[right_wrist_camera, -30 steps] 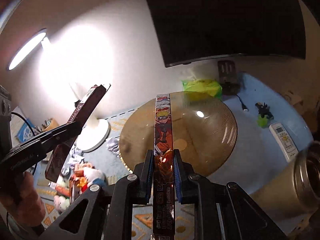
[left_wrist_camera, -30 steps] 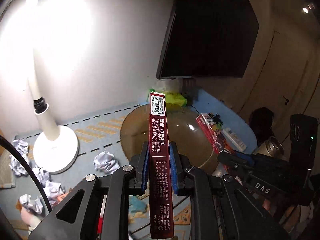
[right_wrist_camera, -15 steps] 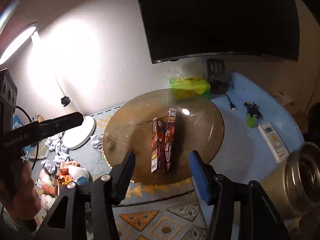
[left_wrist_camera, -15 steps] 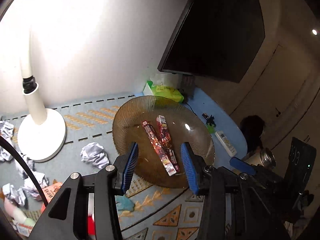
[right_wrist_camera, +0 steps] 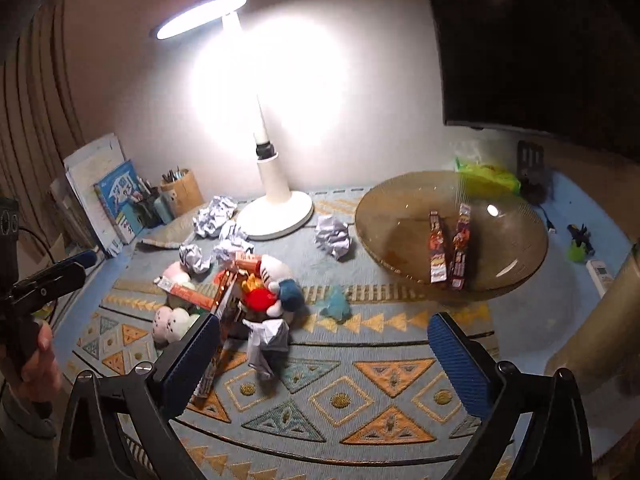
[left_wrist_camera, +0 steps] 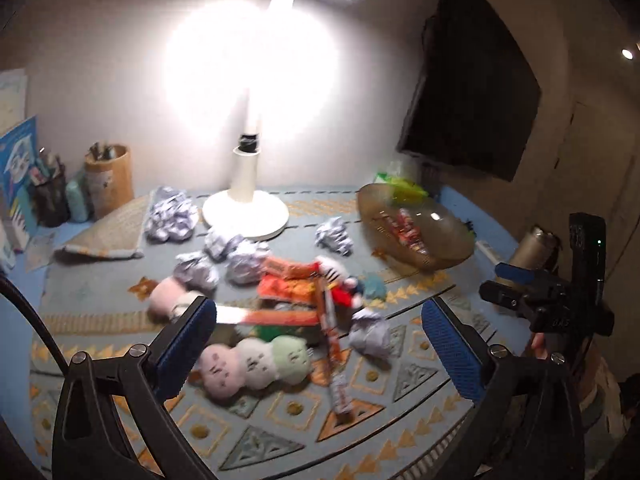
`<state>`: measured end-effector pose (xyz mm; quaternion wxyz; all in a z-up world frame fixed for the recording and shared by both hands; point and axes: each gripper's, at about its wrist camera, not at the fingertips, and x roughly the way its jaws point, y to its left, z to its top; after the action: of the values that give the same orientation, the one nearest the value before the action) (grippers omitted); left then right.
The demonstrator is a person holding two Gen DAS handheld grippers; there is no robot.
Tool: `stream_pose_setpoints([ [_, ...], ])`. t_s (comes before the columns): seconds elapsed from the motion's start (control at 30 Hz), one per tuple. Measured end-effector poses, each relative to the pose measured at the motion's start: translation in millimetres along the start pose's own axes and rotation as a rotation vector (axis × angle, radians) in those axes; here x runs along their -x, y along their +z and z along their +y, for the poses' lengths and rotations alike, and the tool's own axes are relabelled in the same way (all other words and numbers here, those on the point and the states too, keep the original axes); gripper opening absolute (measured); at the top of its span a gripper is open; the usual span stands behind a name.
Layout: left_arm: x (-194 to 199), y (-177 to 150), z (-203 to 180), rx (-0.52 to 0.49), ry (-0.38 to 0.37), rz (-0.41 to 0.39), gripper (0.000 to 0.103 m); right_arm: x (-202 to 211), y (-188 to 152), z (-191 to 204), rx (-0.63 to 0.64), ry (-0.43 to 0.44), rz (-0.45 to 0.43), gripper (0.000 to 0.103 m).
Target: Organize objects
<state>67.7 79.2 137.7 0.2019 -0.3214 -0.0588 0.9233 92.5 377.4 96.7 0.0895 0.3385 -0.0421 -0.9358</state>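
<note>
1. Left gripper (left_wrist_camera: 320,344) and right gripper (right_wrist_camera: 322,354), each clamped on a snack box 1.0 s ago, now gape empty.
2. Both snack boxes (right_wrist_camera: 448,252) lie in the glass bowl (right_wrist_camera: 520,240).
3. Both grippers have pulled back from the bowl toward the toy pile (left_wrist_camera: 280,312).

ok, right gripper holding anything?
No. The right gripper is open with nothing between its pads, and both snack boxes lie in the glass bowl.

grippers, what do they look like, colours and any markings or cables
Both match: black angular frames with silver bolts and ribbed blue pads on the fingers. The left gripper has a black cable curving past its left edge. The right gripper, seen side-on from the left wrist, shows a green indicator light and faint lettering. A bare hand grips the left handle.
</note>
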Motion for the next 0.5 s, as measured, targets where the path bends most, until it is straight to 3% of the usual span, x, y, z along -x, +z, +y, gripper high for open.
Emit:
stream_pose_setpoints([
  [0.13,-19.0,-35.2,65.3,0.142,0.191,0.055,0.102,-46.2,-18.6,1.4,-0.025,-0.009,0.101,0.103],
  [0.23,-38.6,-59.1,94.1,0.167,0.280,0.135,0.102,-72.7,-29.4,-3.2,-0.075,0.020,0.136,0.103],
  [0.33,-50.8,-81.5,101.3,0.181,0.305,0.167,0.102,-96.8,-44.8,-5.1,-0.090,0.000,0.186,0.103],
  [0.5,-57.8,-80.8,97.6,0.164,0.386,0.196,0.102,-115.9,-57.0,-4.0,-0.076,-0.072,0.239,0.103],
])
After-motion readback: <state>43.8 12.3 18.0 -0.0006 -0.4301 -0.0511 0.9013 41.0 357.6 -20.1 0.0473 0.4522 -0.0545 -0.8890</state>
